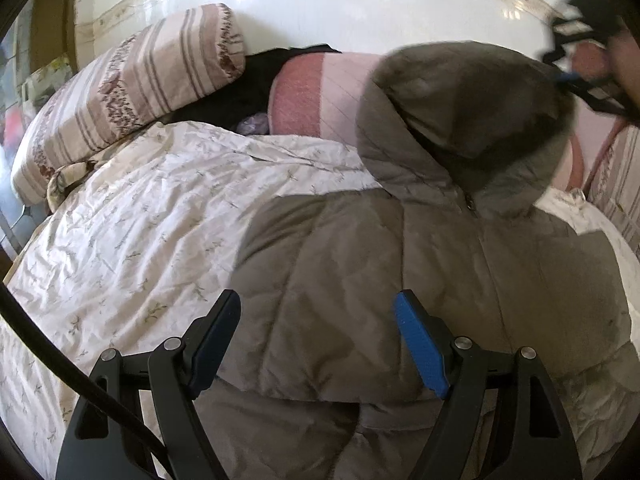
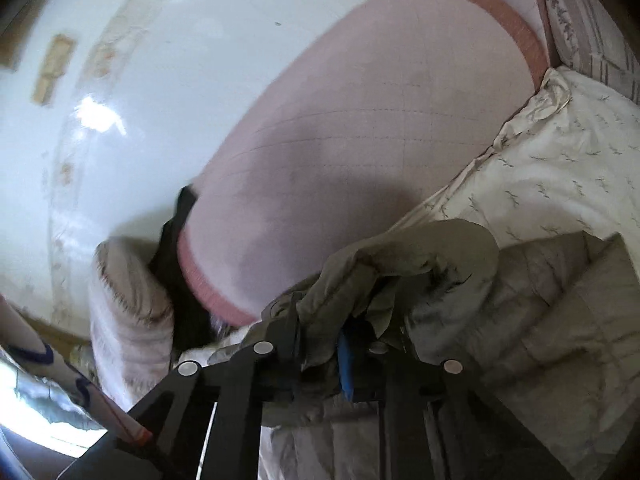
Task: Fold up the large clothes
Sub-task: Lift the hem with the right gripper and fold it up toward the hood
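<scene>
A grey-olive padded jacket (image 1: 400,260) lies zipped, front up, on a white flowered duvet (image 1: 140,220), with its hood (image 1: 472,112) raised at the far end. My left gripper (image 1: 316,304) hovers over the jacket's body, its jaws wide apart and nothing pinched between them. At the upper right, my right gripper (image 1: 568,76) holds the hood's edge. In the right wrist view the right gripper (image 2: 332,324) is shut on bunched hood fabric (image 2: 400,256), which wraps over its fingers and partly hides the blue pad (image 2: 345,360).
A striped pillow (image 1: 128,92) lies at the far left. Beside it are a black garment (image 1: 256,76) and a folded pink quilt (image 1: 320,96), against the glossy white wall (image 1: 360,8). A person's hand (image 1: 628,64) carries the right gripper. Another striped cushion (image 2: 592,20) sits far right.
</scene>
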The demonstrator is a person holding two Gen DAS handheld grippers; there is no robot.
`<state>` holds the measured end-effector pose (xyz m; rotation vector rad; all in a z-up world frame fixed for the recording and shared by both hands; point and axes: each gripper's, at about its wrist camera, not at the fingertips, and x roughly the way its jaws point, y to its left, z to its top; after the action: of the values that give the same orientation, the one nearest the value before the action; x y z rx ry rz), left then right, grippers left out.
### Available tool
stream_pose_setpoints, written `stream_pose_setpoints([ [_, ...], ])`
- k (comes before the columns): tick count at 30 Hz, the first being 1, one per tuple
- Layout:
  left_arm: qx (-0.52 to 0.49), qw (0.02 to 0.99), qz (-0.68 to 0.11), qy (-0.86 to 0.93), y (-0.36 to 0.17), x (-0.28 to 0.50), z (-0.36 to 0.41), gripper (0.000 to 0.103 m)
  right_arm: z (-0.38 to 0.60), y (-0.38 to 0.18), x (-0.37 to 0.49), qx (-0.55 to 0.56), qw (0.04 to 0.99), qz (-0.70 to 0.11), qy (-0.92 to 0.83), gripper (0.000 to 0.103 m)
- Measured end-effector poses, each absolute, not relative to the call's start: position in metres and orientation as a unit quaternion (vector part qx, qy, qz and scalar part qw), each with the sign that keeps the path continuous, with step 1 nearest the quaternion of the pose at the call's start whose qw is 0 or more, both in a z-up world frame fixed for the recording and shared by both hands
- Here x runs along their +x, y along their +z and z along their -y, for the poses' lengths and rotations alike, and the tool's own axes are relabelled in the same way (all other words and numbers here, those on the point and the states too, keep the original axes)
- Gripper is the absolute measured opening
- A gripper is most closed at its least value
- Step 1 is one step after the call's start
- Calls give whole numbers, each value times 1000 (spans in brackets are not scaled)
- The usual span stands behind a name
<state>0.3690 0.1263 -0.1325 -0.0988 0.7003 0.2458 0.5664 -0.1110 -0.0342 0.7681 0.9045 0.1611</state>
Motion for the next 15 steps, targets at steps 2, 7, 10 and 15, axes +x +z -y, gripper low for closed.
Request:
stream_pose_setpoints([
  [2,-62,932,-332,130,-127,365,-135,79,115,-27,529,348,835,-415,98,14],
  [7,-108,936,-300,149,-113,353,-154,79,133,-33,428,321,845,-404,138,13],
  [10,-129,944,-274,132,-105,346,-151,79,148,-62,371,321,841,-410,149,12],
  [15,-114,949,-289,50,-121,357,-107,79,156,-145,343,310,820,-464,127,12],
])
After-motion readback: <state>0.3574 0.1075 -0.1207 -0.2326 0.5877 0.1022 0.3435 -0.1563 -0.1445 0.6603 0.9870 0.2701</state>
